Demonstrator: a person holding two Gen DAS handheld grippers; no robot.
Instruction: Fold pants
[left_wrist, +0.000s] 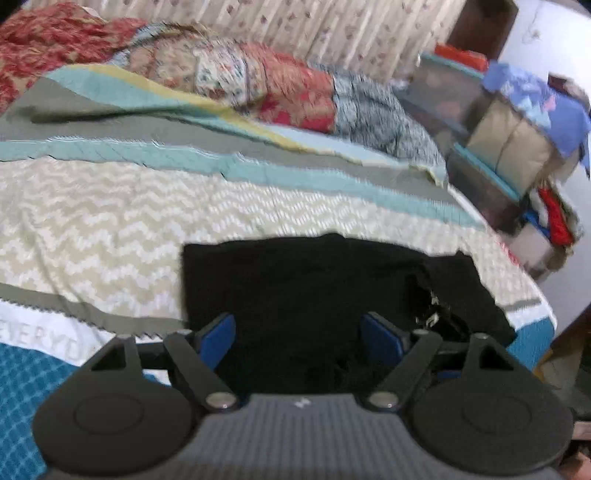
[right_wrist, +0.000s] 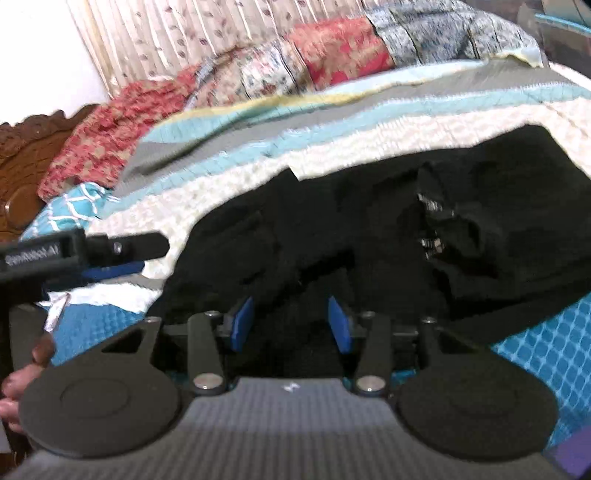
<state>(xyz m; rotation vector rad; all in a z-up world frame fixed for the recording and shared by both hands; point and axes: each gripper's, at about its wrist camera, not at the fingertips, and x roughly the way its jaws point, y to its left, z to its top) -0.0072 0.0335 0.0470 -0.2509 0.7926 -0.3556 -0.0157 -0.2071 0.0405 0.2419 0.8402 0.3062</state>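
Both grippers, the left gripper spread wide and the right gripper half parted, hover empty over the black pants, bunched near the bedspread's front edge, likely ready to pinch fabric, while beyond the far right corner stacked bins hold clothes.

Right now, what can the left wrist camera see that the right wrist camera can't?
Only the left wrist view shows the stacked storage boxes beside the bed, with a blue cloth on top. Only the right wrist view shows the carved wooden headboard, the left gripper seen from the side, and the person's fingers. Both show the black pants lying on the striped bedspread, the patchwork quilt and the pleated curtain. Each gripper, left and right, stands open over the pants.
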